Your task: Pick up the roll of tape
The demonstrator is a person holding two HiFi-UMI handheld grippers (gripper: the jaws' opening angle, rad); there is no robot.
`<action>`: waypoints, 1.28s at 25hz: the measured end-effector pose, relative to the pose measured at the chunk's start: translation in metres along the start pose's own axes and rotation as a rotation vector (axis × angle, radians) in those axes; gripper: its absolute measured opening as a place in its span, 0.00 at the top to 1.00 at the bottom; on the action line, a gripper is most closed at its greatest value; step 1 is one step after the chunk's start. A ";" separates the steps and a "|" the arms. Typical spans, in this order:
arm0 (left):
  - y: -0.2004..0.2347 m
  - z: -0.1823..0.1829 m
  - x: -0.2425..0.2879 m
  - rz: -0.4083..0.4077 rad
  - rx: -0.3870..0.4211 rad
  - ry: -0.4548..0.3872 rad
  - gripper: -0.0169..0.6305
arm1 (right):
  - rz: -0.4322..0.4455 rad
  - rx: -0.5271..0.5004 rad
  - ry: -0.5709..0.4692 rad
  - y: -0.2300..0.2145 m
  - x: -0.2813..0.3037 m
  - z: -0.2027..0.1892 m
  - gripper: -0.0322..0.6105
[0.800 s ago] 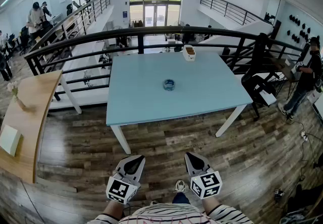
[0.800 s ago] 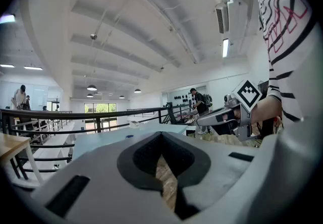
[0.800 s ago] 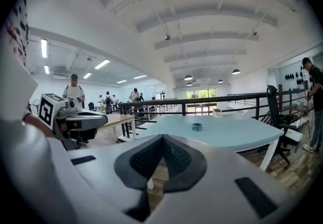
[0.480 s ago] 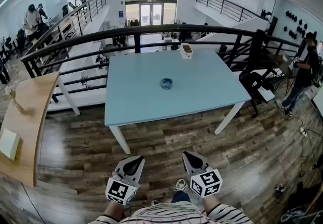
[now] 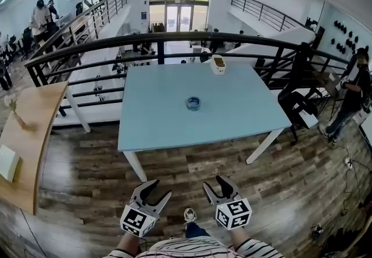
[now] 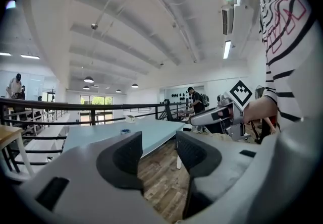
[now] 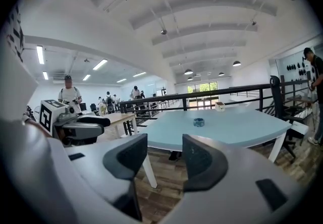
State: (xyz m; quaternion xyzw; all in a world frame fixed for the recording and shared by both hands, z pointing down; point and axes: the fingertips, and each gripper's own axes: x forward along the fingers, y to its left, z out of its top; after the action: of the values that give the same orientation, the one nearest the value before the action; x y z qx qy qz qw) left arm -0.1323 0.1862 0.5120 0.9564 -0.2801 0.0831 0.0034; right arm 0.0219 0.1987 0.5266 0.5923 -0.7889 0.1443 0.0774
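Two pairs of jaws have just gone from pressed together to spread wide. The left hand-held gripper (image 5: 161,188), at about 7 o'clock in the head view, and the right hand-held gripper (image 5: 212,182), at about 5 o'clock, each now show a clear V with only floorboards (image 5: 192,164) in the gap. Their own views agree: nothing sits between either pair of pads. The pale blue bench (image 5: 151,126) also looks a little nearer in the head view than a moment ago, though its near edge is still well apart from both grippers.

For the task, this reads as getting ready, not grasping: the jaws are set to receive, but the approach has barely begun. The roll of tape (image 5: 193,103) lies flat near the middle of the bench, at 12 o'clock from the person, untouched on the bare top. Either gripper would have to travel forward past the near edge. The right gripper view has the roll almost dead ahead, just above its jaws, so I judge that one the likelier to reach.

One container stands on the bench: a small white box (image 5: 218,64) at the far edge, about 1 o'clock from the roll and well apart from it. Something brownish shows at its top, but I cannot tell what it is.
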 end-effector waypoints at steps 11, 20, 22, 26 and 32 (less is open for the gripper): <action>0.059 0.027 0.083 0.090 0.016 0.004 0.68 | 0.037 -0.007 -0.021 -0.082 0.079 0.048 0.62; 0.085 0.027 0.141 0.182 0.001 0.025 0.68 | 0.105 -0.026 0.006 -0.139 0.128 0.063 0.63; 0.090 0.023 0.147 0.198 -0.002 0.031 0.68 | 0.114 -0.028 0.021 -0.146 0.136 0.062 0.62; 0.100 0.019 0.156 0.227 -0.018 0.048 0.68 | 0.141 -0.024 0.044 -0.151 0.149 0.060 0.63; 0.120 0.020 0.171 0.228 -0.013 0.054 0.68 | 0.159 -0.022 0.058 -0.153 0.173 0.060 0.63</action>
State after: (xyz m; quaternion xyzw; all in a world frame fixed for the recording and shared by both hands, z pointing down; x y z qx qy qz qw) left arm -0.0511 -0.0077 0.5146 0.9156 -0.3874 0.1070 0.0076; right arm 0.1220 -0.0174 0.5413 0.5224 -0.8324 0.1586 0.0949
